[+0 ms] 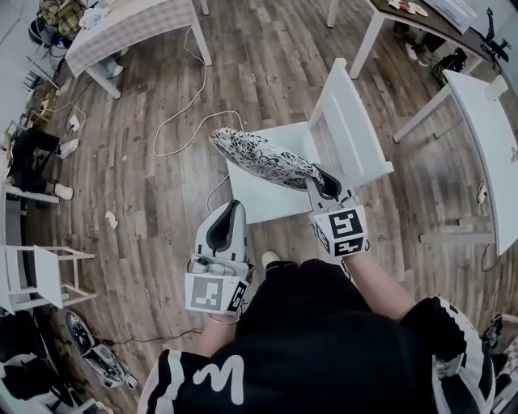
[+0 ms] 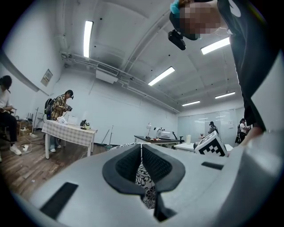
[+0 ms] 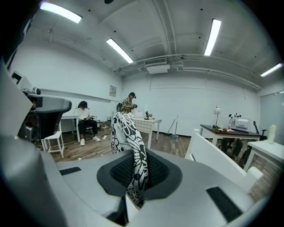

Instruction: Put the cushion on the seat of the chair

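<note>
The black-and-white patterned cushion (image 1: 259, 158) hangs tilted over the seat (image 1: 259, 200) of the white chair, whose back (image 1: 352, 129) stands to the right. My right gripper (image 1: 324, 180) is shut on the cushion's right corner. The right gripper view shows the fabric (image 3: 126, 133) pinched between the pads, with the gripper (image 3: 138, 154) pointing past the chair back (image 3: 217, 162). My left gripper (image 1: 237, 206) is at the seat's front edge, short of the cushion, jaws together. In the left gripper view (image 2: 141, 149) patterned fabric (image 2: 148, 188) shows through the slit.
A table with a checked cloth (image 1: 129, 24) stands at the far left and a white table (image 1: 494, 137) at the right. A small white chair (image 1: 40, 275) and a seated person (image 1: 32, 162) are on the left. A cable (image 1: 186, 113) loops over the wooden floor.
</note>
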The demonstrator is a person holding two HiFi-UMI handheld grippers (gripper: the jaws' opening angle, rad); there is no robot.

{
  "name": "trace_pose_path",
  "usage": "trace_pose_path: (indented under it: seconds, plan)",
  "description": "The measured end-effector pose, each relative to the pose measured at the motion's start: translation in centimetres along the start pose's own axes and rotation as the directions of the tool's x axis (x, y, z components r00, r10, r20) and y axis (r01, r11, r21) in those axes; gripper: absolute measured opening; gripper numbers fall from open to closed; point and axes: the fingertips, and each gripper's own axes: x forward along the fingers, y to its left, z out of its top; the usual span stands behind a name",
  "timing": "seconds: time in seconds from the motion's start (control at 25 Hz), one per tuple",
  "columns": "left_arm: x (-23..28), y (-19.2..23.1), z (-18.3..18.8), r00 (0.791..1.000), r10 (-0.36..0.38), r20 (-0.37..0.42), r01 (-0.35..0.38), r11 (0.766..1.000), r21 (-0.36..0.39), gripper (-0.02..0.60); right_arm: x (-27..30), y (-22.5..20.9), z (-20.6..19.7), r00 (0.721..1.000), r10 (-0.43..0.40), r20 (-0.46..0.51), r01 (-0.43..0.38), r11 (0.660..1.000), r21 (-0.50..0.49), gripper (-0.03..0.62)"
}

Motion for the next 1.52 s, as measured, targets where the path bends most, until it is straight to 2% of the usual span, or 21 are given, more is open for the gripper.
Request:
trace_pose_path:
  seconds: [0.2, 0.44, 0.72, 1.24, 1.44, 1.52]
  plan:
    - [0.3, 0.2, -1.0, 0.999, 0.028, -0.026, -0.028, 1.000, -0.014, 0.014, 2.0, -1.2, -0.6, 1.000, 0.017, -0.020, -0.017, 1.000, -0.015, 0.037]
    - [0.6, 0.9, -2.3, 0.991, 0.115, -0.060, -0.118, 0.992, -0.040, 0.014, 5.9, -3.5, -0.7, 0.998, 0.057, -0.036, -0.059, 0.996, -0.061, 0.037]
    - [0.0, 1.5, -4.4, 0.973, 0.206, -0.105, -0.213, 0.976, -0.055, 0.014, 11.4, -5.3, -1.0, 0.995, 0.088, -0.049, -0.094, 0.985, -0.141, 0.037]
    - [-1.8, 2.3, -6.8, 0.931, 0.332, -0.152, -0.345, 0.936, -0.072, 0.014, 18.7, -8.9, -2.4, 0.997, 0.032, -0.075, -0.049, 0.973, -0.228, 0.037]
    - [-2.4, 2.7, -7.7, 0.921, 0.350, -0.172, -0.367, 0.927, -0.083, 0.014, 20.0, -8.0, -4.4, 0.994, 0.032, -0.106, -0.064, 0.947, -0.314, 0.037]
    - [-2.5, 2.9, -8.0, 0.919, 0.353, -0.176, -0.371, 0.925, -0.081, 0.014, 20.1, -7.1, -5.5, 0.991, 0.046, -0.123, -0.084, 0.944, -0.320, 0.037]
